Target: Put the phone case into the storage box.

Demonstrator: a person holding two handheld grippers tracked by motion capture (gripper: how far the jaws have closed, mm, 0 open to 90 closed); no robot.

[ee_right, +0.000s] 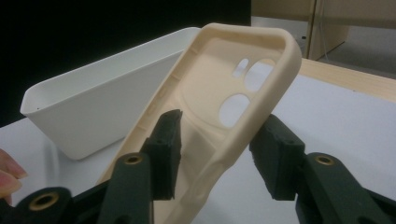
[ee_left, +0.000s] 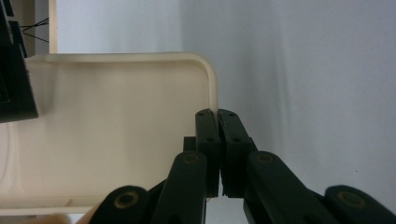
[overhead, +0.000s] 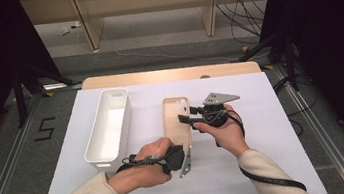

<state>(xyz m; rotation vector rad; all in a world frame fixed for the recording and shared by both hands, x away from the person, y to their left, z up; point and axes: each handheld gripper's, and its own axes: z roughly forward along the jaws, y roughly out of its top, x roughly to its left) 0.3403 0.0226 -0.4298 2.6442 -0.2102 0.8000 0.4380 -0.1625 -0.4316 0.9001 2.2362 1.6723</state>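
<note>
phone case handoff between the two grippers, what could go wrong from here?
1. The left gripper pinches only the thin edge at one corner of the beige soft-plastic phone case; that small hold could slip or let the case pivot.
2. The right gripper straddles the case's side wall with one pad inside and the other pad still clear of it; closing could buckle the wall.
3. The white oblong plastic bin sits close by; a swing could knock it.

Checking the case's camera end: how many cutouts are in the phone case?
3: on the phone case, a small slot at upper left, a rounded hole beside it, and a larger hole below them. Others may be hidden.
</note>
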